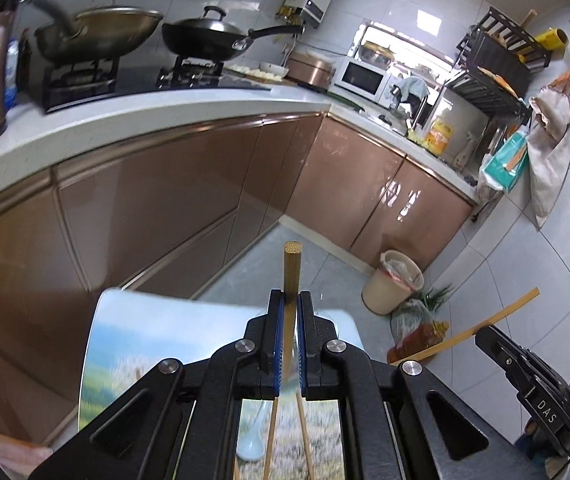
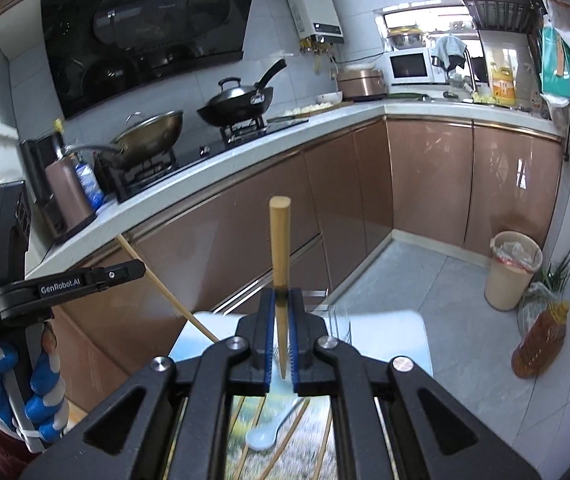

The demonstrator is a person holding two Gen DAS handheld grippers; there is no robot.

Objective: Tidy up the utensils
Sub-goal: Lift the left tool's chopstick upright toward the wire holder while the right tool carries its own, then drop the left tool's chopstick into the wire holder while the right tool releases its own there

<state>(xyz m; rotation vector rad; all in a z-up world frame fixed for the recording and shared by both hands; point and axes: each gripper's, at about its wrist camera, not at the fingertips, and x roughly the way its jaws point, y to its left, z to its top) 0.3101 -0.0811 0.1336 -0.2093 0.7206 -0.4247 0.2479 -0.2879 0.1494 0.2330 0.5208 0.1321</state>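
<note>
Each gripper clamps one chopstick: the left gripper (image 1: 291, 312) pinches a chopstick (image 1: 292, 266) upright, the right gripper (image 2: 281, 320) another chopstick (image 2: 279, 248). Beneath both, a spoon (image 2: 263, 438) and loose chopsticks (image 2: 299, 428) wait; thin, smooth sticks could swivel or slip from the pads.

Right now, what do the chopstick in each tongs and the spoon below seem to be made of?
Left tongs chopstick: probably bamboo, since the cut end shows speckled fibre. Right tongs chopstick: smooth pale wood or bamboo, matte. Spoon: glossy pale blue-white, likely ceramic, possibly plastic.
</note>
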